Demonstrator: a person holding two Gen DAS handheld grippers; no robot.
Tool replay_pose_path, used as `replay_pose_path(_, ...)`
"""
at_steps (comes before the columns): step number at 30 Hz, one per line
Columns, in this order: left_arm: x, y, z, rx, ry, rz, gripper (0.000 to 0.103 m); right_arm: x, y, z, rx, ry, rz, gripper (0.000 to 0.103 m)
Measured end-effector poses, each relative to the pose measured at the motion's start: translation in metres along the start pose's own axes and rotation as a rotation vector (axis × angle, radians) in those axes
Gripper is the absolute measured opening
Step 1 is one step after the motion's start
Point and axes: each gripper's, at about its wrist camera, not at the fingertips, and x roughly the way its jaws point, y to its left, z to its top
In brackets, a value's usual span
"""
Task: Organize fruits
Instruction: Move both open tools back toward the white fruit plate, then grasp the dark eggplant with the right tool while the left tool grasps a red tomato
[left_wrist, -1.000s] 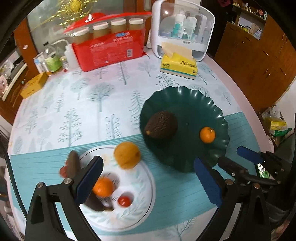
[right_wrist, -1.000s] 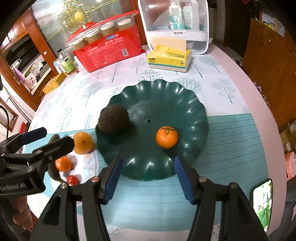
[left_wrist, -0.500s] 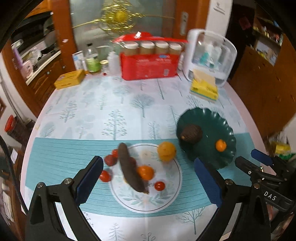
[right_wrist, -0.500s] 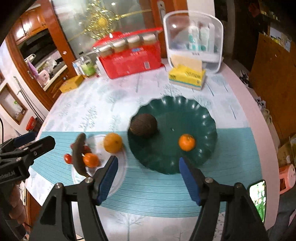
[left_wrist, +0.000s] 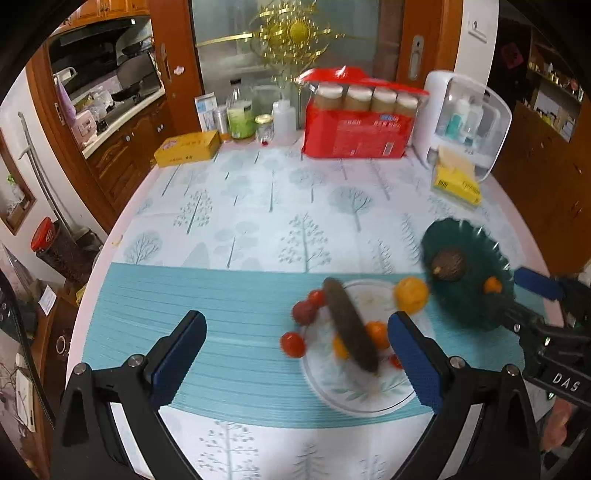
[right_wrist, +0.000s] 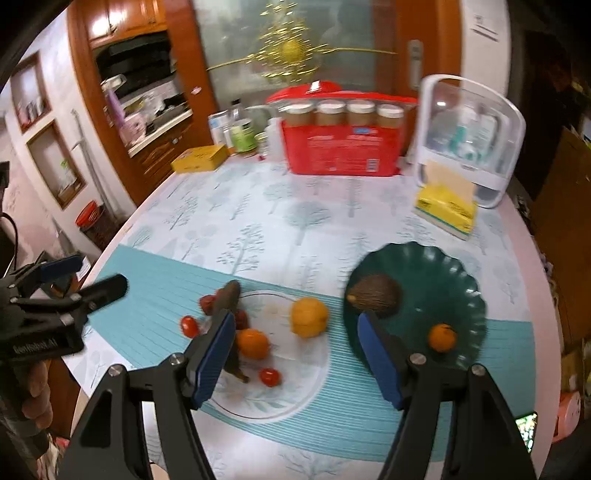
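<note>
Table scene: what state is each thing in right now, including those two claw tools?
Left gripper: jaws open, empty.
Right gripper: jaws open, empty.
Green plate: holds avocado and small orange.
White plate: holds several fruits.
Tissue pack: opened, tissue sticking out.

Two plates are counted: one white plate (right_wrist: 295, 402) and one green plate (right_wrist: 458, 280). One avocado (right_wrist: 375, 295) and one small orange (right_wrist: 442, 337) are seen on the green plate. On or beside the white plate, one yellow-orange fruit (right_wrist: 309, 317), one orange tangerine (right_wrist: 252, 343) and one long dark fruit (left_wrist: 349, 328) are counted, and at least five small red tomatoes (right_wrist: 269, 376) can be made out. Four jars (left_wrist: 369, 99) are counted atop one red package (left_wrist: 356, 136). One yellow box (left_wrist: 186, 147) and one tissue pack (right_wrist: 445, 208) are seen. Two grippers are counted, the left gripper (left_wrist: 297, 358) and the right gripper (right_wrist: 297, 360)
</note>
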Motion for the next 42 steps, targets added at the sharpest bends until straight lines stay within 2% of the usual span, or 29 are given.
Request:
replay_pose_path(8,0.061,0.035,-0.028,0.041,0.13,-0.034,0.097,0.052,0.038,0.005,0.005,0.106,0.044,0.07)
replay_pose_path(12,0.097,0.041,-0.038,0.049,0.184,-0.068,0.091,0.084,0.045,0.004,0.024,0.165,0.039,0.069)
replay_pose_path(14,0.113,0.042,-0.042,0.056,0.208,-0.088,0.084,0.1,0.049,0.003,0.035,0.197,0.038,0.069)
replay_pose_path(16,0.127,0.042,-0.046,0.056,0.23,-0.114,0.078,0.116,0.052,0.002,0.04,0.227,0.036,0.068)
replay_pose_path(21,0.154,0.046,-0.053,0.018,0.274,-0.199,0.077,0.152,0.063,-0.004,0.039,0.306,0.036,0.058)
replay_pose_path(25,0.164,0.046,-0.055,0.006,0.288,-0.23,0.076,0.172,0.071,-0.007,0.032,0.344,0.026,0.053)
replay_pose_path(31,0.176,0.05,-0.053,-0.025,0.307,-0.267,0.075,0.187,0.074,-0.009,0.033,0.376,0.007,0.042)
replay_pose_path(32,0.177,0.05,-0.052,-0.027,0.309,-0.271,0.075,0.188,0.073,-0.009,0.04,0.379,0.022,0.035)
replay_pose_path(39,0.188,0.043,-0.046,-0.028,0.314,-0.302,0.064,0.181,0.069,-0.011,0.053,0.375,0.029,0.032)
replay_pose_path(41,0.19,0.038,-0.044,-0.027,0.315,-0.309,0.058,0.177,0.065,-0.012,0.071,0.369,0.031,0.032)
replay_pose_path(42,0.19,0.036,-0.043,-0.026,0.315,-0.311,0.051,0.175,0.064,-0.012,0.076,0.366,0.032,0.032)
